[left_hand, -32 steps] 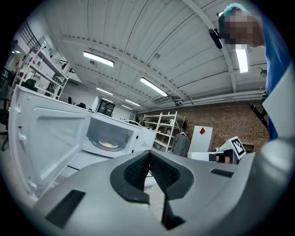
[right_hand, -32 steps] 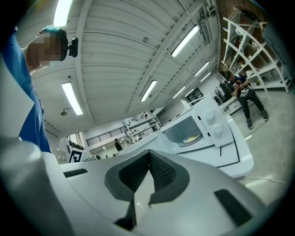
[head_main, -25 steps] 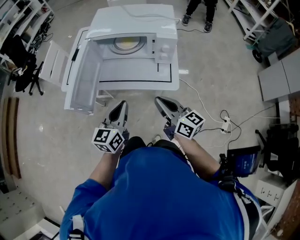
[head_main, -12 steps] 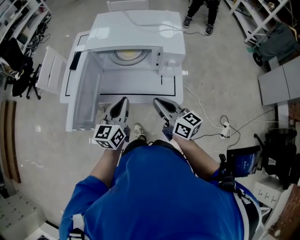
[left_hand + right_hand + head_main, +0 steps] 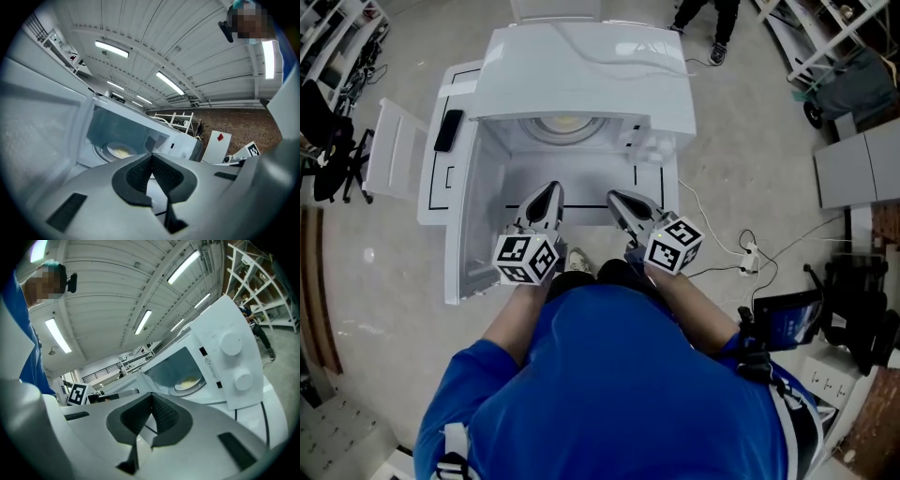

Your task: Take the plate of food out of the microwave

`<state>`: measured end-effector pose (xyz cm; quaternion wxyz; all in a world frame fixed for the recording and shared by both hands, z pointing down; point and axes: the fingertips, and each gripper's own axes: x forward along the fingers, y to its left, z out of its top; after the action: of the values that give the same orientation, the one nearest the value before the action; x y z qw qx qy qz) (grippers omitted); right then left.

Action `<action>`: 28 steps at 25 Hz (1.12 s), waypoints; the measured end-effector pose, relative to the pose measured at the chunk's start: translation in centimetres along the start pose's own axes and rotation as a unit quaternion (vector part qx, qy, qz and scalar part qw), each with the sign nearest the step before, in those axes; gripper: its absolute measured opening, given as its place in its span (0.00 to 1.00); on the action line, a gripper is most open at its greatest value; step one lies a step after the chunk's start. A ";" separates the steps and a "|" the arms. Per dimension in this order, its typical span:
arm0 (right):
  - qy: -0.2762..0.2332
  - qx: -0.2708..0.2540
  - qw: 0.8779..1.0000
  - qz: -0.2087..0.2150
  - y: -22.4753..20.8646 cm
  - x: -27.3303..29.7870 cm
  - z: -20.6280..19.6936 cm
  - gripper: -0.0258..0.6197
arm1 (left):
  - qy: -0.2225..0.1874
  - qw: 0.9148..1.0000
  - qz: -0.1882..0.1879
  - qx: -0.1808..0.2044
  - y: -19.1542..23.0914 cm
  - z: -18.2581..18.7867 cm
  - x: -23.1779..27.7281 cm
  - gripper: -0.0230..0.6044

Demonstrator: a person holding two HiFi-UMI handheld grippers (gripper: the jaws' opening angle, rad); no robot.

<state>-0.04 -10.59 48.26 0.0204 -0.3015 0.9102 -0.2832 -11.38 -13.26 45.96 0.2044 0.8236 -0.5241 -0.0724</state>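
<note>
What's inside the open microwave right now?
A plate of pale yellow food sits inside the microwave; nothing else shows beside it. In the head view the microwave's top covers much of the plate, and the cavity's far corners are hidden.

Both forearms reach side by side to the middle of the frame. The left gripper [image 5: 547, 192] and right gripper [image 5: 617, 198] point up-frame, jaws closed together on nothing.
</note>
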 end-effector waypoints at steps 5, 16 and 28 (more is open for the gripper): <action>0.015 -0.002 1.000 0.004 -0.9 1.5 0.2 0.03 | 0.007 0.999 0.025 -0.021 2.3 -0.1 2.1 0.05; 0.037 -0.005 0.999 0.026 -2.8 2.7 1.0 0.03 | 0.029 0.996 0.078 -0.034 6.2 -1.3 6.9 0.05; 0.039 -0.004 0.999 0.029 -3.3 3.8 1.3 0.03 | 0.120 0.983 0.068 0.125 8.4 -3.6 11.8 0.05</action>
<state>-1.05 -15.52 49.44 -0.0081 -0.2636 0.9199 -0.2903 -11.95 -25.96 53.75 0.1658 0.8077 -0.5557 0.1068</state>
